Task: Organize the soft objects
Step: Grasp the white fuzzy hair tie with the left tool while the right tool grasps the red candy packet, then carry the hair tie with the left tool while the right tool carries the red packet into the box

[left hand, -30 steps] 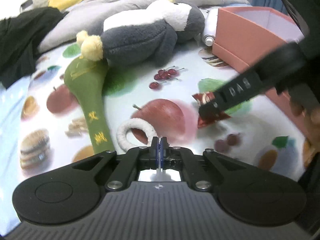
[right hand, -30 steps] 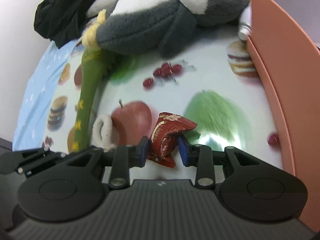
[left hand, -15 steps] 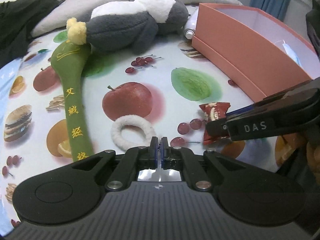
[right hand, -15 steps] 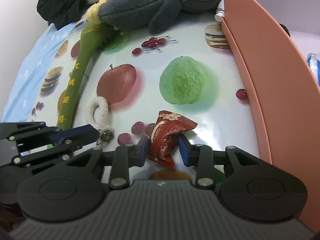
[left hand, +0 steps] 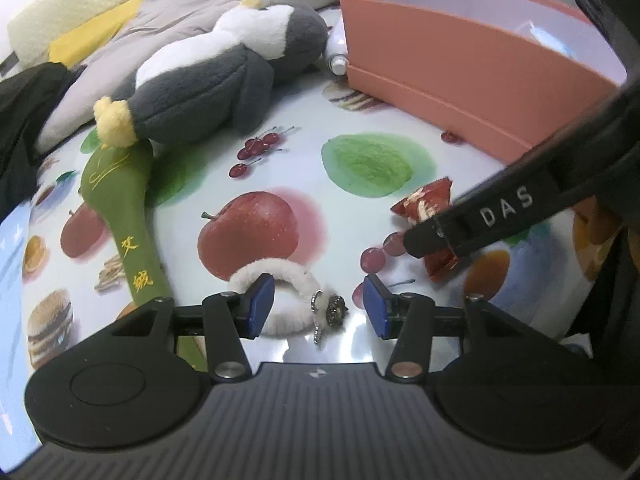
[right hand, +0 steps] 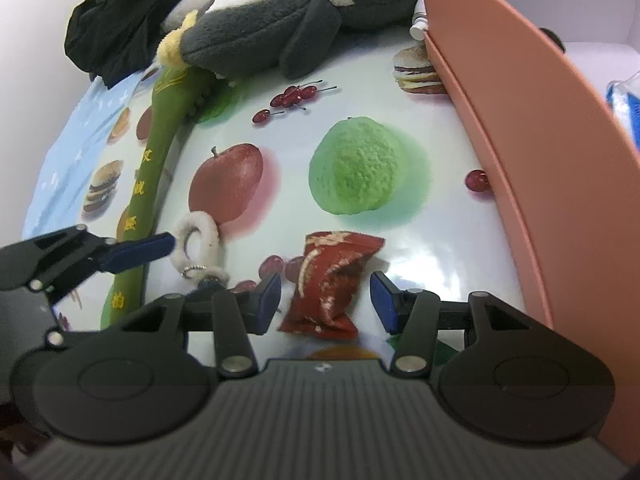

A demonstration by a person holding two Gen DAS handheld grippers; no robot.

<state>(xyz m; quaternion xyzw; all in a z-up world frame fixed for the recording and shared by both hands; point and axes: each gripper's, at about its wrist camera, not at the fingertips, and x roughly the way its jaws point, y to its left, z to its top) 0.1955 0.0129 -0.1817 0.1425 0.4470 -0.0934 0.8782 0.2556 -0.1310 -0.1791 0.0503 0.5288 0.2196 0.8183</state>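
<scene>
Right wrist view: your right gripper, fingers apart, is straddling the red snack packet. Your left gripper, also spread, is framing the white fluffy ring; nearly everything is still waiting outside the pink box.

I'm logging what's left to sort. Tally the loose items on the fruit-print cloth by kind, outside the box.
Plush toys: 1, penguin
Padded green sticks: 1
Fluffy white rings: 1
Red snack packets: 1
White bottles: 1
Total: 5

Bare cloth open mid-surface; pink box walls right edge, plush penguin blocks far edge, green pillow lines left.
</scene>
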